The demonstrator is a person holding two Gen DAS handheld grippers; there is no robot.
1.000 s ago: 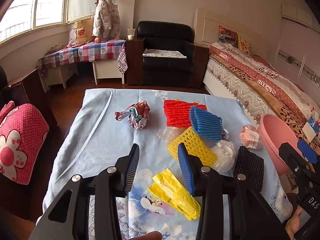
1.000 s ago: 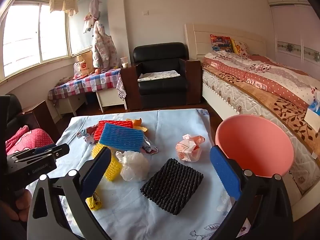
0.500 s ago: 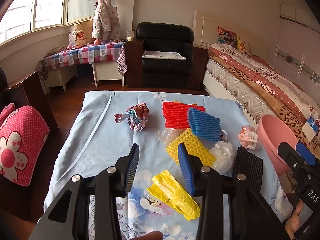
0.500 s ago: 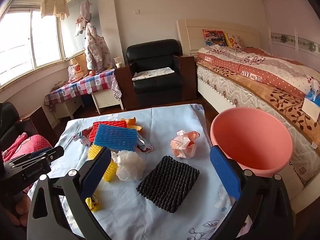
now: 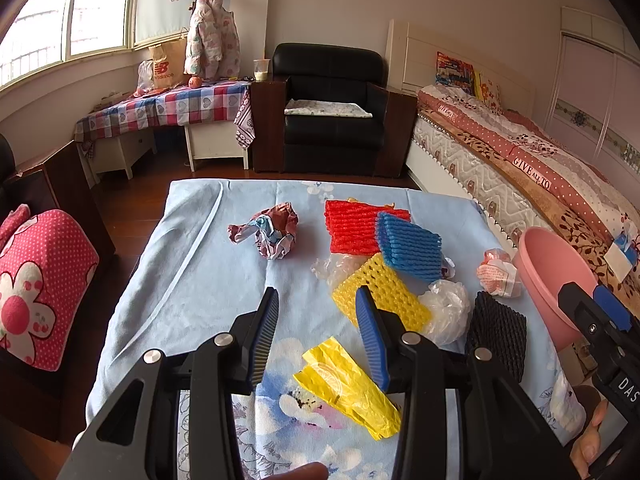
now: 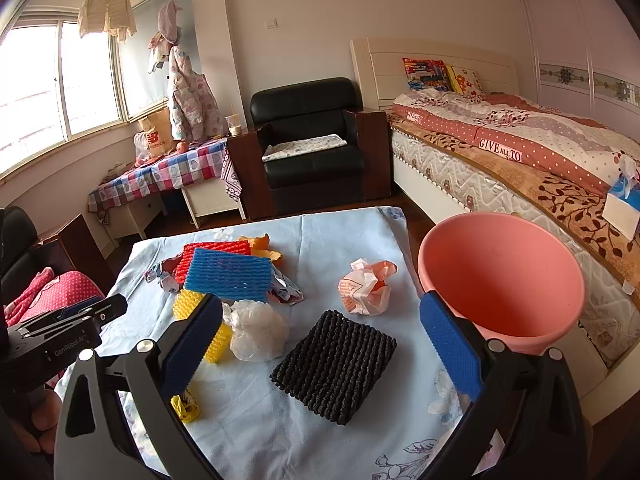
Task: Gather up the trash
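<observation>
Both tools hover over the table draped in pale blue floral cloth (image 6: 320, 236). The left gripper (image 5: 316, 320) gapes, nothing between its jaws, above the crumpled yellow plastic wrapper (image 5: 348, 388). The right gripper (image 6: 320, 344), spread wide and empty, frames the black foam mesh pad (image 6: 334, 366). The round pink plastic basin (image 6: 500, 276) sits at the table's right edge, possibly just off it.

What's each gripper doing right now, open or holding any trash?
Left gripper: open, empty, above the blue tablecloth.
Right gripper: open wide, empty, above the black foam net.
</observation>
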